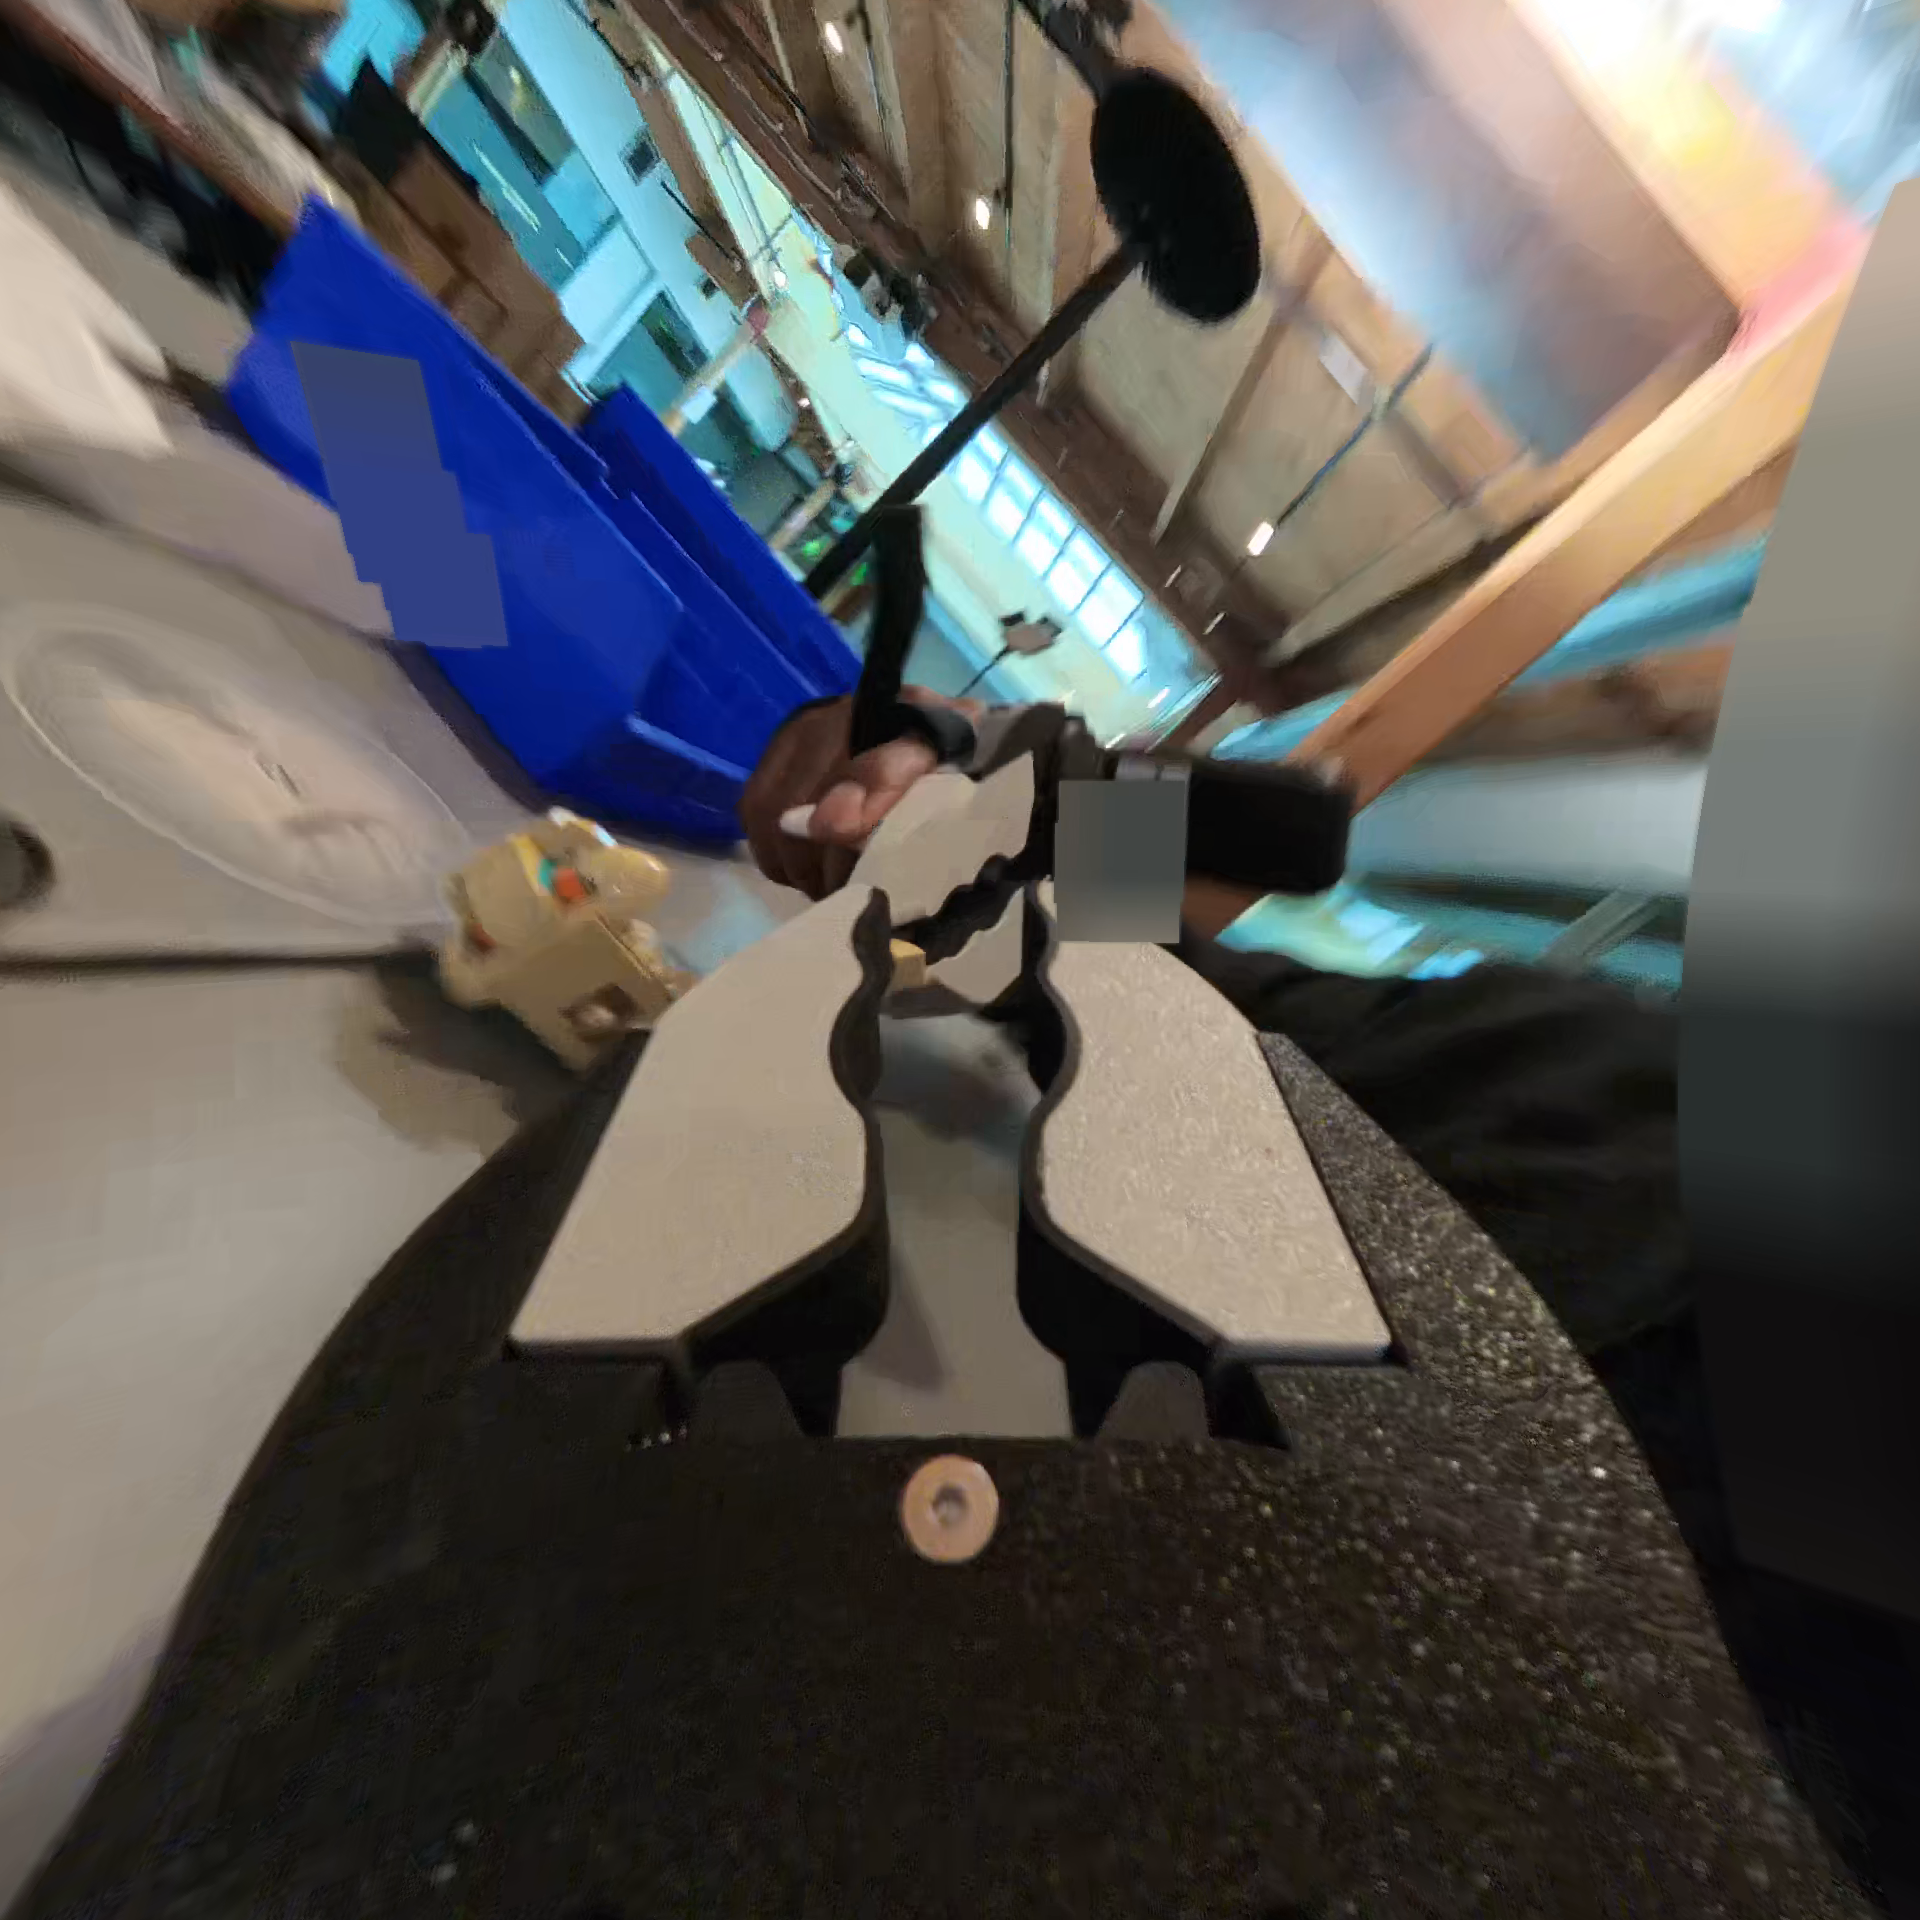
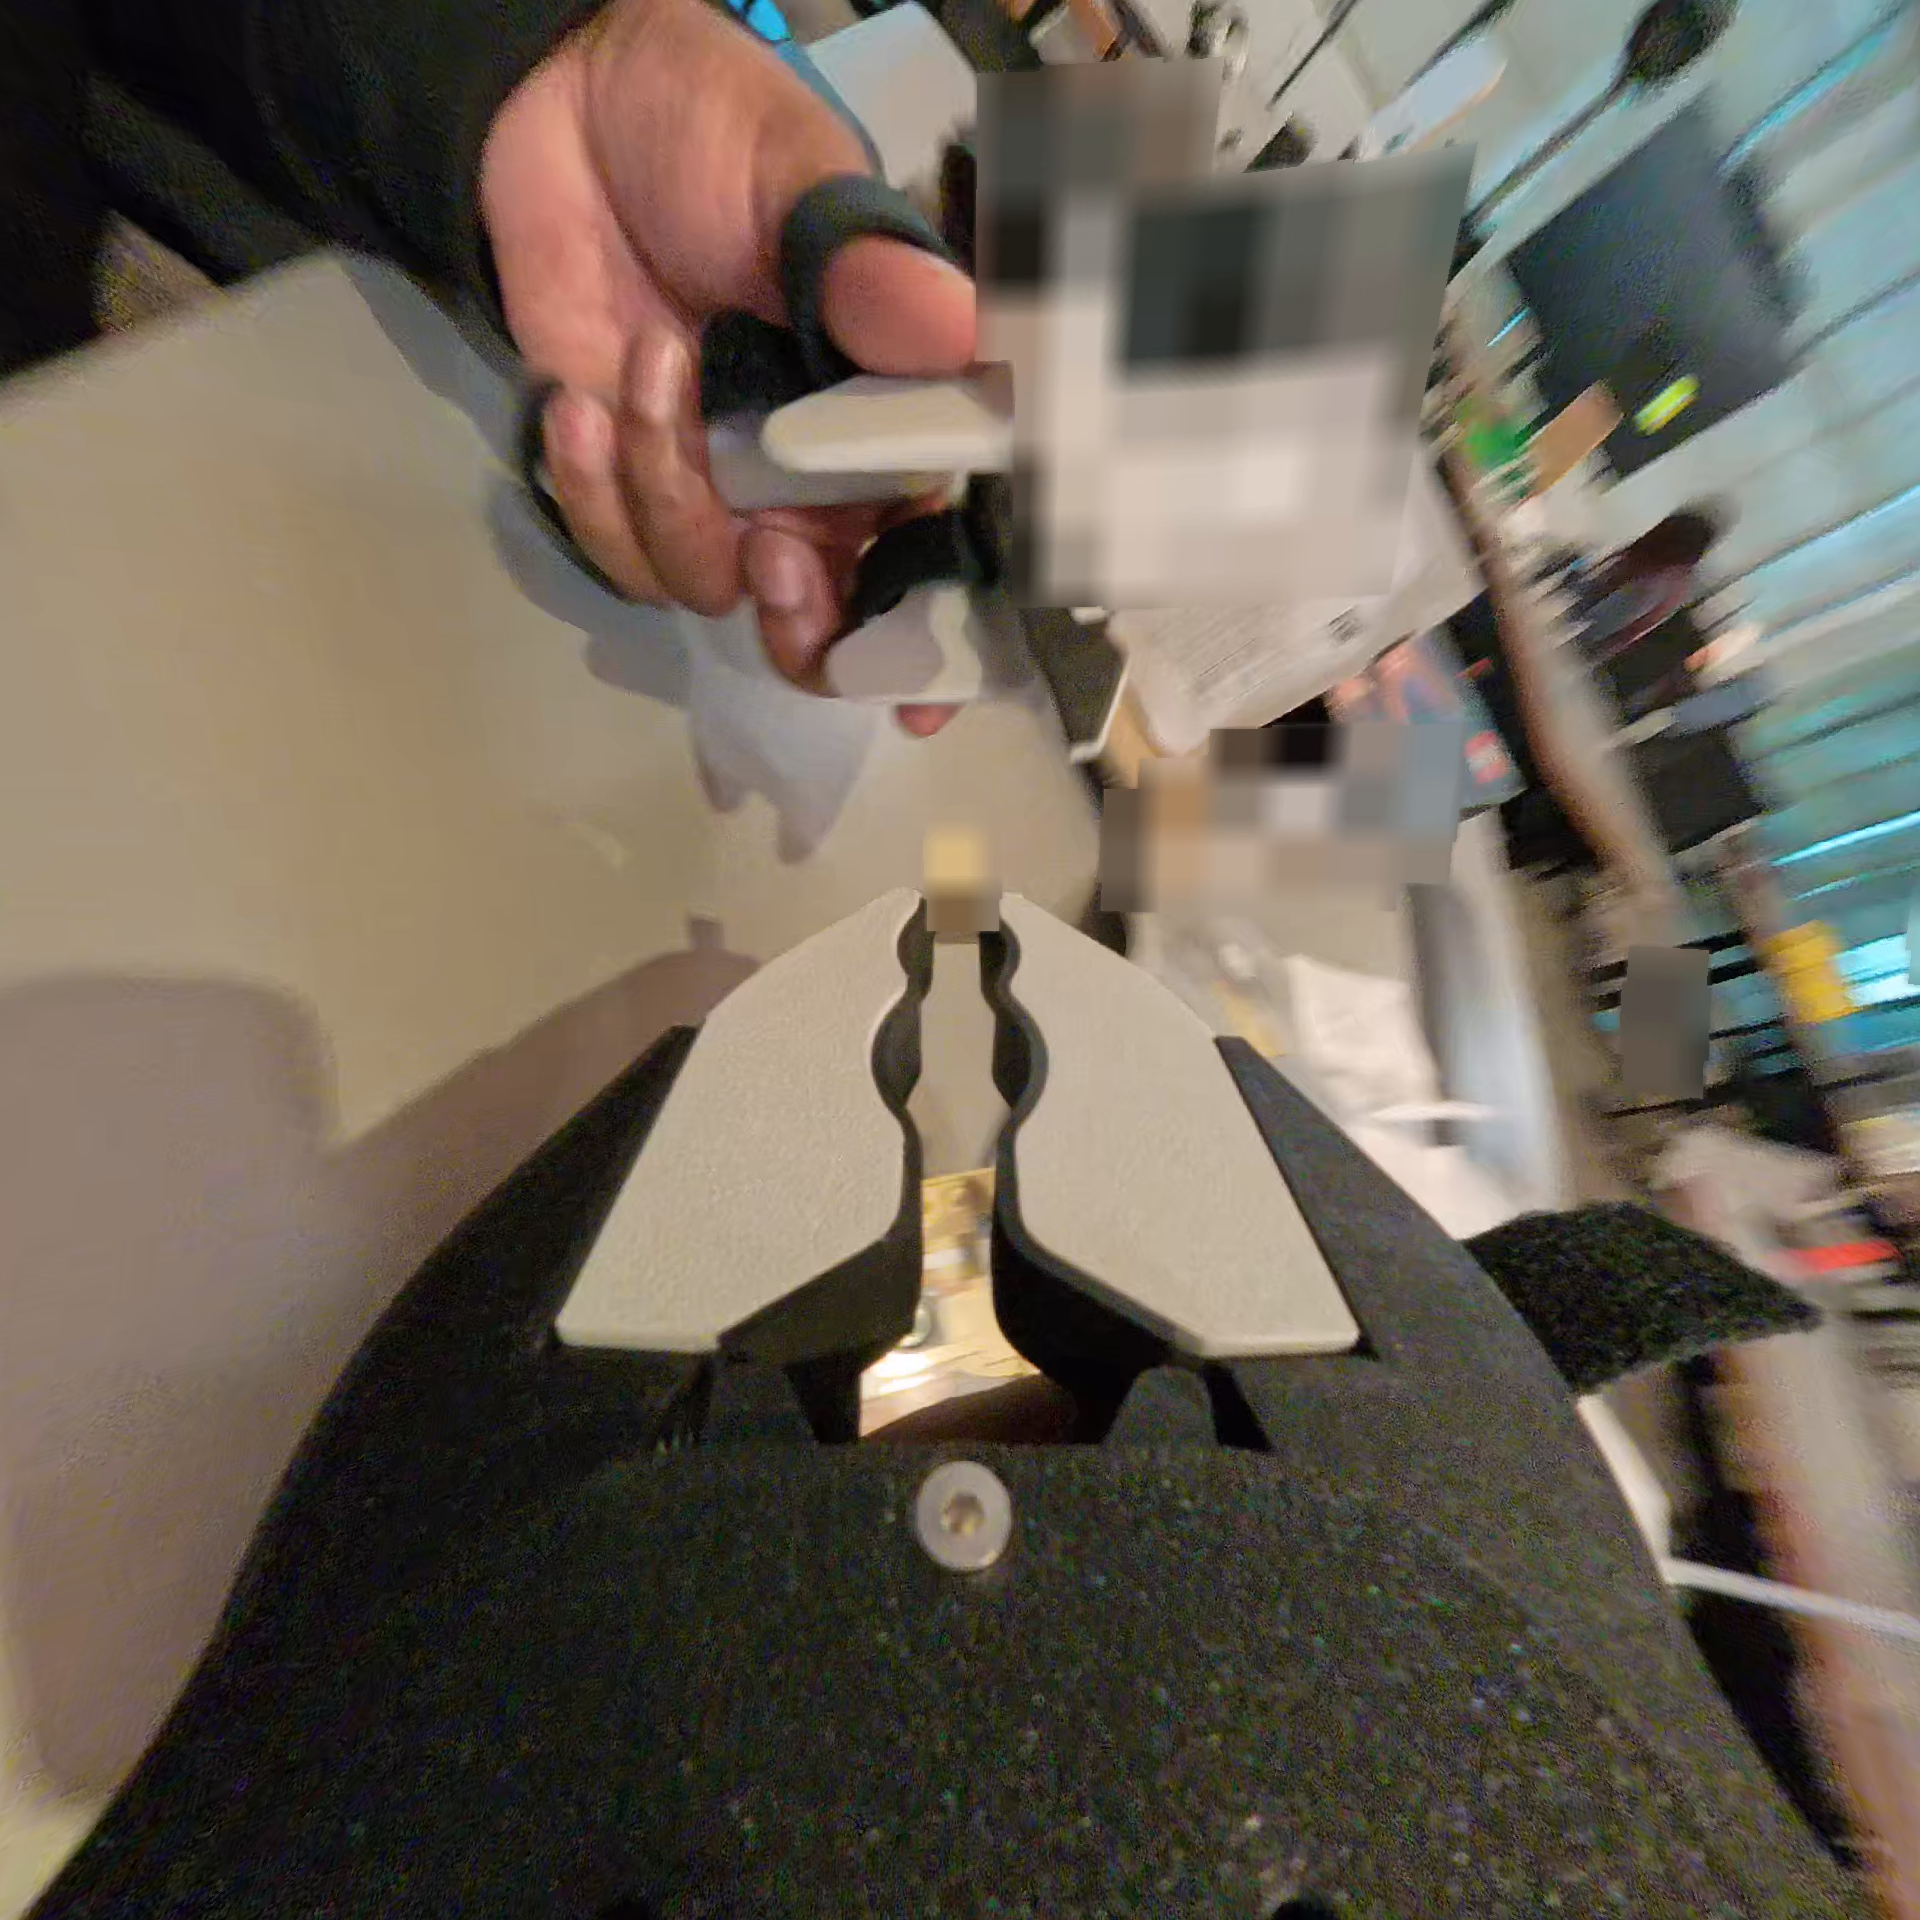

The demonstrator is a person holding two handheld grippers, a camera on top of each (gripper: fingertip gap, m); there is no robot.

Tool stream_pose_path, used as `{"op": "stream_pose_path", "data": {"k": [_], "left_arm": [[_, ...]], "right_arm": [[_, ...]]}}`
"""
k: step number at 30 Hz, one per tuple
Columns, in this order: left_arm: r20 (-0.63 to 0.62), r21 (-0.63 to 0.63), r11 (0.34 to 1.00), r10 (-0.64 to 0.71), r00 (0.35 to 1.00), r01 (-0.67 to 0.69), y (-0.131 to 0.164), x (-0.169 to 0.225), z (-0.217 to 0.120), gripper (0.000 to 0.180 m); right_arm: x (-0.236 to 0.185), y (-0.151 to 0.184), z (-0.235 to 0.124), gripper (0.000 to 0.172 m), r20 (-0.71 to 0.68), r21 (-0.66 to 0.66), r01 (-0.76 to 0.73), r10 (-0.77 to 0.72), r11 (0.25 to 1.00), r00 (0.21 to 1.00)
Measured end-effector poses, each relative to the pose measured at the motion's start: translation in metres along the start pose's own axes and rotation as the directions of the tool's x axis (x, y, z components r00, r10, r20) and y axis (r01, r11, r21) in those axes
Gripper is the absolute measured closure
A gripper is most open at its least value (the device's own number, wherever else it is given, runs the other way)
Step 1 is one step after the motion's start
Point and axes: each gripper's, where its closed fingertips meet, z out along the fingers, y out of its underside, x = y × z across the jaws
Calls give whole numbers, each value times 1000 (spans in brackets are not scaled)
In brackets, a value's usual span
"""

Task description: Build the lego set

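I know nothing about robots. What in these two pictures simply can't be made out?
- Right wrist view: the small tan piece at the tips of the right gripper is half covered by a mosaic patch, so its shape is unclear.
- Left wrist view: the beige toy on the table is smeared by motion blur, so its details are lost.
- Left wrist view: the inside of the blue bin is hidden by its own wall.

Two grippers (image 1: 961,935) (image 2: 961,925); two blue bins (image 1: 540,582) – one tan toy (image 1: 551,935)
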Motion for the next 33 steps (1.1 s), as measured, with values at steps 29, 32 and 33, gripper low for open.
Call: {"op": "stream_pose_path", "data": {"k": [29,32,33], "left_arm": [[-119,-487,397,853,509,-778,53,-14,3,173],[-24,-444,485,835,550,-754,39,-15,4,173],[17,-422,525,820,572,-740,34,-16,4,173]], "right_arm": [[-33,-1,6,163,195,-236,-499,544,834,816],[-22,12,-10,148,81,-235,-559,589,795,804],[-16,21,-19,148,23,-237,-589,611,772,791]]}}
